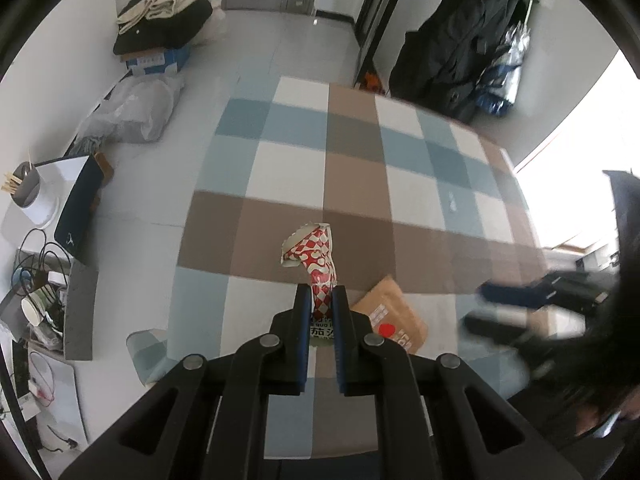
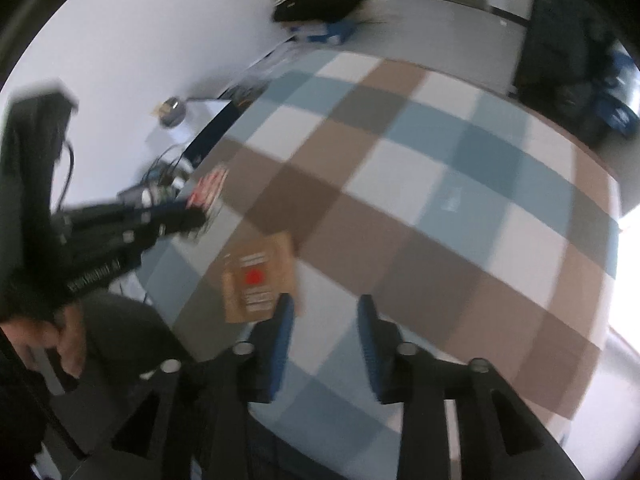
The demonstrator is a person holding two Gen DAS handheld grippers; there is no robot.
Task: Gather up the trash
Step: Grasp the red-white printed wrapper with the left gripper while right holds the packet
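Both hand-held grippers pointed steeply down over a table spread with a checked cloth [image 1: 360, 184] of blue, brown and white squares. From the left gripper [image 1: 321, 300], that cloth stretched ahead and to both sides, reaching a far edge where a dark coat [image 1: 460, 52] hung on a rack beyond it. Off to that gripper's left, past the table edge, lay a clear plastic bag [image 1: 132, 112] on the floor and, further back, a heap of dark and pale clothes [image 1: 160, 20] on a blue box.

Just right of the left gripper's fingers lay a flat brown paper packet [image 1: 394, 316] with a red spot on it. In the right wrist view that same packet lay just ahead and left of the right gripper [image 2: 325, 312], whose jaws stood apart with only cloth between them; the picture was blurred.

Smallest was the red and white patterned wrapper [image 1: 316, 256], a crumpled strip. The left gripper's blue pads were pinched close on its lower end, and the rest of it rose ahead of the fingertips above the cloth.
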